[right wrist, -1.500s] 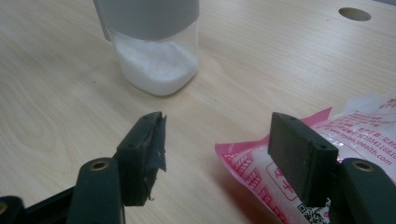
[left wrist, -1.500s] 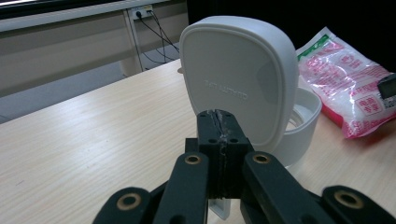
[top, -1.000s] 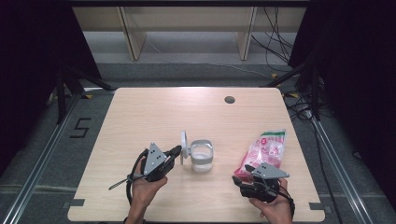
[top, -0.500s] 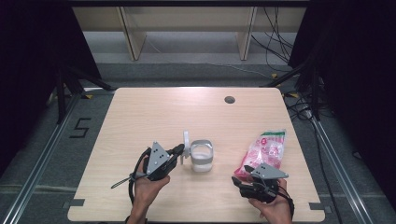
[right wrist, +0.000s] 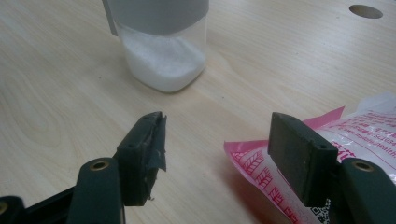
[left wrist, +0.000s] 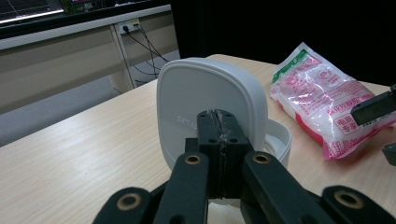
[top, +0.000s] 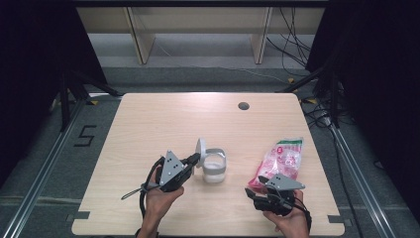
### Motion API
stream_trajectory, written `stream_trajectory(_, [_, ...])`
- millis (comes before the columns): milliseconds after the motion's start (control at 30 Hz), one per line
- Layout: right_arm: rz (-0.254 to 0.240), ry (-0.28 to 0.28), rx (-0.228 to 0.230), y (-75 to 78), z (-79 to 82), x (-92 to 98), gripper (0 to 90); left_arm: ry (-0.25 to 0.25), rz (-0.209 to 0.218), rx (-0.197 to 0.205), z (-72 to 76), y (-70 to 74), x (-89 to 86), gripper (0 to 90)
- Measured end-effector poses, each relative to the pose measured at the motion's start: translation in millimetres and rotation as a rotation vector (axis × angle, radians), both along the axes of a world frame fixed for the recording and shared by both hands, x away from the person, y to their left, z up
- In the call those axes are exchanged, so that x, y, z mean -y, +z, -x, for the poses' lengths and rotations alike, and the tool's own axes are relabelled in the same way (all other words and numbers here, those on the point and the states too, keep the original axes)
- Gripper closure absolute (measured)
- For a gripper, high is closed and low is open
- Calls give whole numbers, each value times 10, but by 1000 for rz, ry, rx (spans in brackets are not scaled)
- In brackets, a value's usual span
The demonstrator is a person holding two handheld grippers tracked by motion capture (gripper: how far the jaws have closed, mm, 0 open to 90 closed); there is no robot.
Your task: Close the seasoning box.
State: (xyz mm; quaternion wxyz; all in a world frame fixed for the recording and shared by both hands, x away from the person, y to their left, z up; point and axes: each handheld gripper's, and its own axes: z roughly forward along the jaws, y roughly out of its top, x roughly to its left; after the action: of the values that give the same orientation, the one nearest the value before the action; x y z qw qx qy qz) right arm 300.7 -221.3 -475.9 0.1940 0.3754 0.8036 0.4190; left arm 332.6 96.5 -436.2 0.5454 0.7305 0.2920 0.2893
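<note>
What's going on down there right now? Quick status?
Left gripper shut, at container's raised lid. Right gripper open beside pink bag. Nothing blocking.

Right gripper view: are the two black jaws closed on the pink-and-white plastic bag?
No, the right gripper stands open, the pink-and-white plastic bag lying beside its right-hand jaw, not clamped.

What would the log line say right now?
left gripper: shut, at jar lid | right gripper: open, by pink bag | jar: open
</note>
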Motion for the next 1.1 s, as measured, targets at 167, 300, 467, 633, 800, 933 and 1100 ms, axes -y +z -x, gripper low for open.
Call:
stream_trajectory(167, [0,3,-4,2,2,-8,369,-15,5,0,0,12,79,890])
stream_trajectory(300, [1,3,2,-2,1,-5,369,-33,-12,22,2,25,118,886])
stream_trajectory(467, [1,6,-12,1,6,-8,370,-48,8,8,18,23,122,812])
stream_trajectory(633, [0,3,-4,0,3,-9,369,-53,24,0,55,11,76,696])
stream_trajectory(800, [-5,3,-6,-1,0,-8,369,-69,38,-16,93,-34,47,565])
stream_trajectory(933, [-6,2,-9,0,3,-9,369,-70,34,-27,124,-50,33,502])
stream_trajectory(1100, [-12,14,-2,-8,-7,-4,367,-87,51,-55,170,-79,26,410])
